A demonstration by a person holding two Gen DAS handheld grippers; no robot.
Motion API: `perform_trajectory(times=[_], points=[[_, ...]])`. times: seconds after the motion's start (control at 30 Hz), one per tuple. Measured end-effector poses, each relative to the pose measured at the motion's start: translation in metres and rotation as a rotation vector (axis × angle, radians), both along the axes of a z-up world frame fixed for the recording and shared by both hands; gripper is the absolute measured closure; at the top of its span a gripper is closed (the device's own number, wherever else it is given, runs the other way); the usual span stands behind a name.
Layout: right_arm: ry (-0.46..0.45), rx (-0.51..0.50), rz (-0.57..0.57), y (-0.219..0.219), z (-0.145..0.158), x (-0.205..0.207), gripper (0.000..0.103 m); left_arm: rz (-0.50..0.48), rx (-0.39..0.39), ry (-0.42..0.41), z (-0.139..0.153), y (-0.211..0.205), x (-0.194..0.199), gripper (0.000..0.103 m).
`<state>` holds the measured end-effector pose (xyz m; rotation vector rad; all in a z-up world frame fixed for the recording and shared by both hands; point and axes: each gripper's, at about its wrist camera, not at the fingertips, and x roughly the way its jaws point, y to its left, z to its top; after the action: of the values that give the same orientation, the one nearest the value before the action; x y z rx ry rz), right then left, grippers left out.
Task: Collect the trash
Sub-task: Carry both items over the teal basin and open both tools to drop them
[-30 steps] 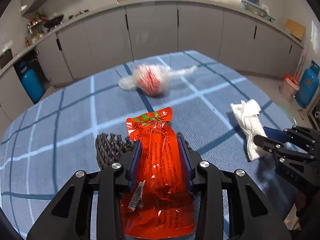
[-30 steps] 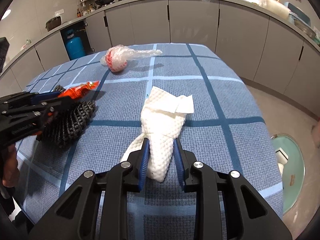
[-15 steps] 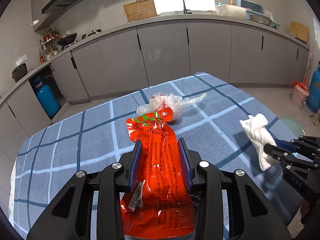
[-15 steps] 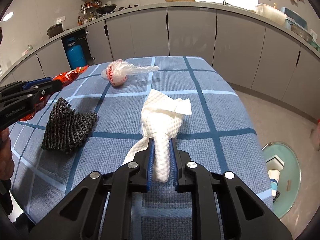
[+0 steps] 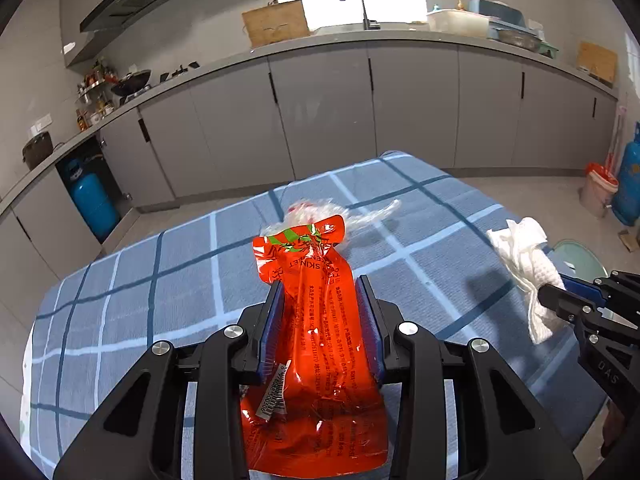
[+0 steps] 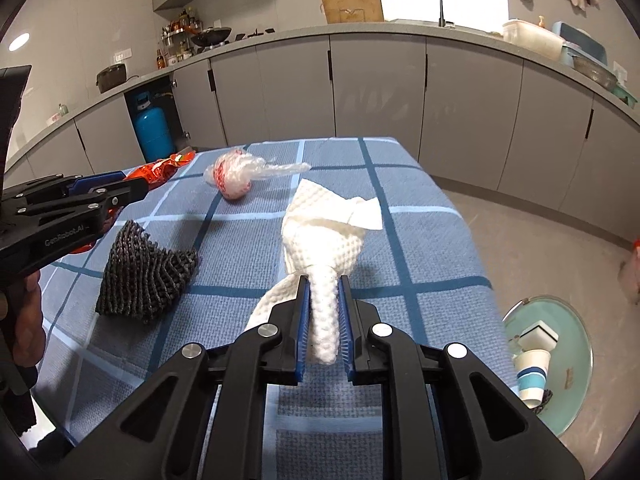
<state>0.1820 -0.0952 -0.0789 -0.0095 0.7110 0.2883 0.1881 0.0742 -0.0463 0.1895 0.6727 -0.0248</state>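
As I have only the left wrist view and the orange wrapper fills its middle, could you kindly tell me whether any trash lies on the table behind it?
Observer: Yes, a black mesh piece lies on the table, nearer than the bagged red-and-white bundle.
Operator: Thank you. How does the right gripper hold the paper towel?
Observer: The right gripper has just been closing its fingers, and they pinch the twisted lower end of the paper towel.
Operator: And is anything already in the bin on the floor?
Observer: The round bin holds a paper cup with blue bands.
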Motion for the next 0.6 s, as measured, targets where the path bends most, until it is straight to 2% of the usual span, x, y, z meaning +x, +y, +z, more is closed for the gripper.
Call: perform_trajectory(times=[0.6], points=[[-0.031, 0.036, -0.087, -0.047, 0.009, -0.010, 0.088, -0.080, 0.024, -0.029, 0.016, -0.053, 0.007, 0.066]])
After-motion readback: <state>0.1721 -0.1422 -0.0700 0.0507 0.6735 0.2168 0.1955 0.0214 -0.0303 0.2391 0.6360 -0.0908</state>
